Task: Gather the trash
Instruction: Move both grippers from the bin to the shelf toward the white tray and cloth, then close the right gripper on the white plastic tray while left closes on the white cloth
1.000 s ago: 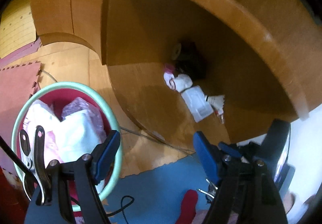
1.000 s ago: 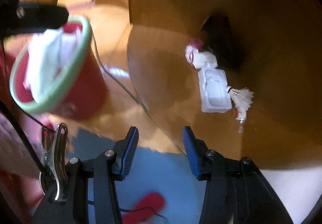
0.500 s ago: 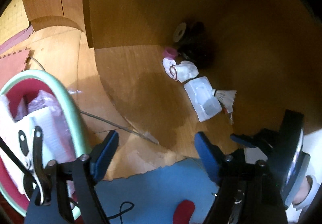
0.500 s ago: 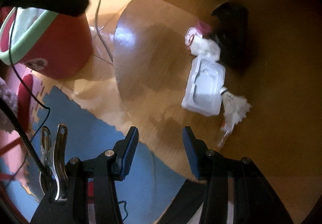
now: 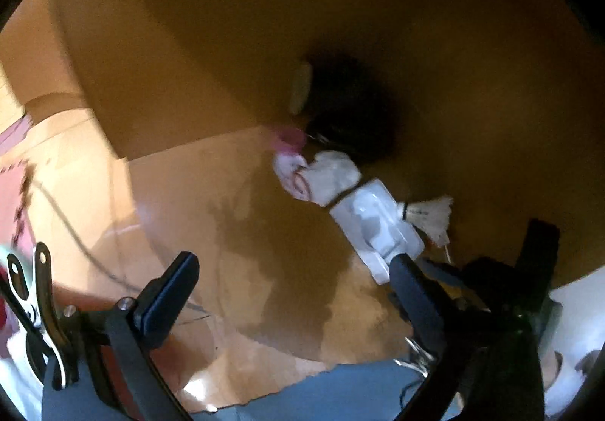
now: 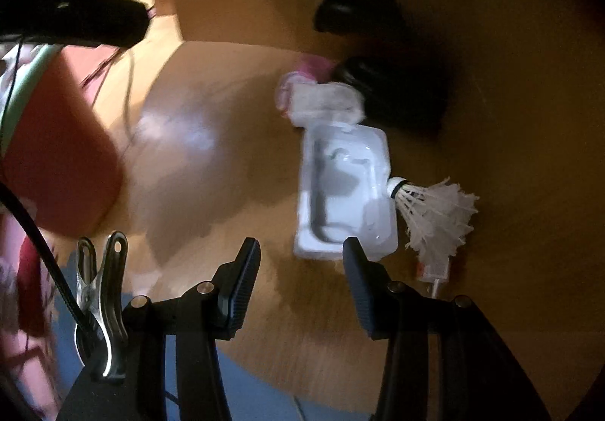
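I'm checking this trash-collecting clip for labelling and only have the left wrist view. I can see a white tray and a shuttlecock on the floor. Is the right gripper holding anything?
Observer: No. The right gripper is open with nothing between its fingers. The white tray lies just ahead of its tips.
Operator: Is anything in that tray?
Observer: Its moulded hollow faces up and looks empty. The shuttlecock lies outside it, cork end by the tray's right edge.
Operator: Where is the bin?
Observer: A red bin with a green rim stands at the left of the right wrist view, apart from the trash.
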Demonstrator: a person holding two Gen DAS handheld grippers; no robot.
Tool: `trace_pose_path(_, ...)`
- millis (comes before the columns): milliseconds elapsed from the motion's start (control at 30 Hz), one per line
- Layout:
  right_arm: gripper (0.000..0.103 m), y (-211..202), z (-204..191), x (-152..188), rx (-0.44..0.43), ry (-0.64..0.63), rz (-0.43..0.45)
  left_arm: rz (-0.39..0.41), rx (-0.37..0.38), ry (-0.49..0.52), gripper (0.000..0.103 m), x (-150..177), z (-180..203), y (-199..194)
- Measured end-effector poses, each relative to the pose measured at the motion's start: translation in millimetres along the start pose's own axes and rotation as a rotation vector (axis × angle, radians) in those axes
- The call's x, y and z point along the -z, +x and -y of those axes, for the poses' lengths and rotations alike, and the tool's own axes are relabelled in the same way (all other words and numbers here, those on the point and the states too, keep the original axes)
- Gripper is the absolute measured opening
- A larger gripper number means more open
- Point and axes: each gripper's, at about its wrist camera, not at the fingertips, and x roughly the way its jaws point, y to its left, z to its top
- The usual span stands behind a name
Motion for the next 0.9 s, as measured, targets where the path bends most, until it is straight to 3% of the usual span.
trace_pose_path(167,0.046,18.6,3.4,-0.8,-0.007,0.017,0.027,-0.022,-0.062,0.139,0.102,-11.4,18.3,27.6)
trace_pose_path(400,0.045,35.1,1.9,-0.8,-0.027,0.009,0.054,-0.034,-0.083,0.122,0.1,-22.4,12.3,52.1)
trace_pose_path(500,0.032,46.2,1.7,0.5,-0.035,0.017,0.037,-0.037,-0.107,0.134,0.099,-25.9,11.0,61.9)
trace_pose_path(567,0.014,53.7,1.7,3.1,-0.048,0.038,0.015,-0.05,-0.133,0.151,0.096,-27.1,11.0,69.7)
trace_pose_path(767,0.011,38.9,-7.7,16.3,-0.109,0.037,0.053,-0.089,-0.182,0.233,0.078,-30.5,19.3,95.1)
trace_pose_path(900,0.011,27.8,-8.7,31.6,-0.164,0.098,0.049,-0.08,-0.172,0.259,0.075,-33.2,29.2,110.7)
